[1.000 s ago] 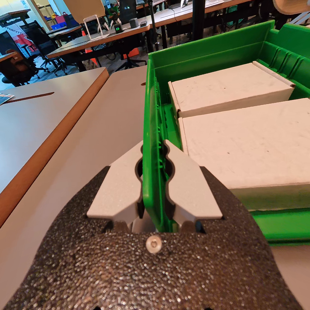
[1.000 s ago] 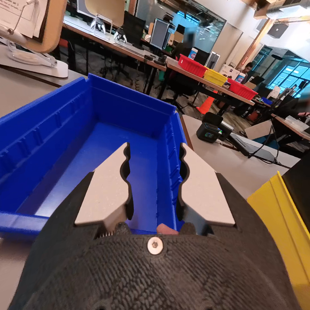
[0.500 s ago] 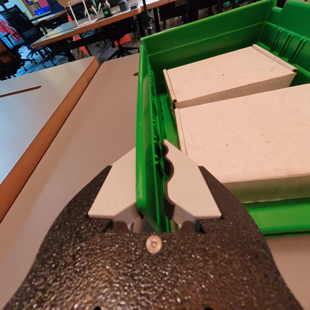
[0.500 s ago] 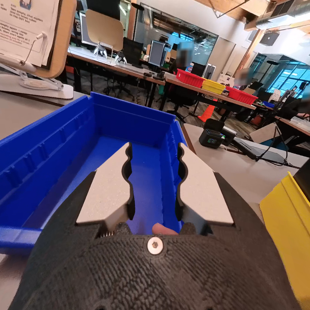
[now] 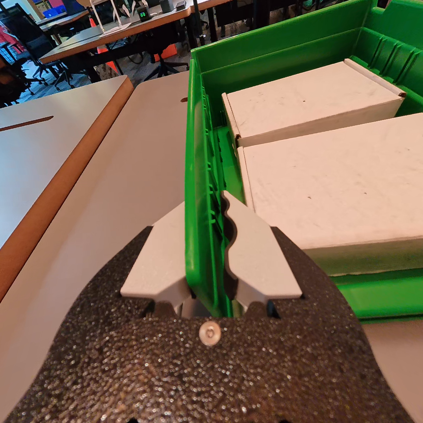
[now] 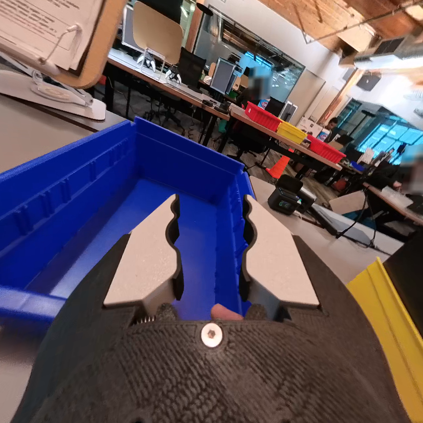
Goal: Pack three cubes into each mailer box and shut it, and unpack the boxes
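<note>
Left wrist view showed our left gripper [image 5: 204, 247] clenched on the near left side wall of the green ribbed plastic bin [image 5: 196, 160], one finger outside the wall and the other inside it. Two closed white cardboard mailer boxes lay flat in that bin: the nearer mailer box [image 5: 332, 190] almost touching the inner finger, the farther mailer box [image 5: 309, 100] just behind it, with a narrow seam between them. The bin rested on the grey desk [image 5: 109, 206].

We judged the bin wall stiff but thin, so a pinch at one corner could let the loaded bin twist or pivot when pulled; a hold nearer the middle of the wall would probably track straighter. The mailer boxes looked light, scuffed and fairly rigid, yet their cardboard lids would likely dent under a hard squeeze. We would take each by its short ends or front lip, not across the broad lid. Whether they held cubes we could not tell.

Right wrist view showed our right gripper [image 6: 210, 247] released, its jaws apart and holding nothing, poised over the near end of the empty blue plastic bin [image 6: 57, 183]. Part of a yellow plastic bin [image 6: 377, 304] stood just to its right.
</note>
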A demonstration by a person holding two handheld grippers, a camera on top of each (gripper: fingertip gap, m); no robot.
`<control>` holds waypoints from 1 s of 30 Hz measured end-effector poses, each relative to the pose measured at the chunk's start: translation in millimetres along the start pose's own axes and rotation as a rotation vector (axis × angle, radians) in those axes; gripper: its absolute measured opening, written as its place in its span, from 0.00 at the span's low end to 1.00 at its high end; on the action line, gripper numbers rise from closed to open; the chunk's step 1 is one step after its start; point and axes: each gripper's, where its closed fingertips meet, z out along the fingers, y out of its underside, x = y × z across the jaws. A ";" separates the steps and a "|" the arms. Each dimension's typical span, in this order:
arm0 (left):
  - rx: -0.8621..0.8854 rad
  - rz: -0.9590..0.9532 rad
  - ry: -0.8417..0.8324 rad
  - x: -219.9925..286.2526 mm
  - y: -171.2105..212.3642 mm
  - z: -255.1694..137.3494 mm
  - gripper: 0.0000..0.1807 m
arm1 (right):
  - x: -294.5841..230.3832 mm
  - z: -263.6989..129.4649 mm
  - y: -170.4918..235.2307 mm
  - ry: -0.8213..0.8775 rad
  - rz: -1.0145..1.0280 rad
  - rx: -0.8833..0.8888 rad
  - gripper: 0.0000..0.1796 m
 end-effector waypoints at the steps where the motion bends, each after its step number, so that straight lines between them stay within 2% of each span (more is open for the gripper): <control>1: 0.000 0.003 -0.004 -0.2 0.0 0.0 0.06 | -1.2 -3.0 -2.9 -0.010 -0.036 0.009 0.30; 8: 0.000 0.005 -0.008 -0.3 -0.3 0.2 0.06 | 12.4 -26.0 -3.1 -0.031 -0.356 -0.043 0.33; 11: -0.001 0.002 -0.002 0.0 -0.4 0.4 0.06 | 25.8 -39.7 -4.4 -0.065 -0.433 -0.024 0.32; 15: -0.009 -0.021 0.026 1.0 0.3 1.6 0.06 | 56.7 -40.9 -19.2 -0.135 -0.352 0.146 0.26; 20: -0.023 -0.062 0.078 3.2 1.9 3.1 0.06 | 108.8 -34.2 -15.9 -0.081 -0.274 0.176 0.19; 25: -0.019 -0.052 0.065 2.6 1.1 2.9 0.07 | 133.5 -35.1 -5.1 -0.161 -0.115 0.206 0.16; 27: 0.012 0.003 -0.016 -1.9 -3.4 0.0 0.10 | 133.9 -42.7 -4.0 -0.248 -0.080 0.227 0.16; 30: 0.033 0.082 -0.173 -7.8 -6.4 -10.4 0.25 | 137.3 -38.0 6.3 -0.286 -0.043 0.232 0.16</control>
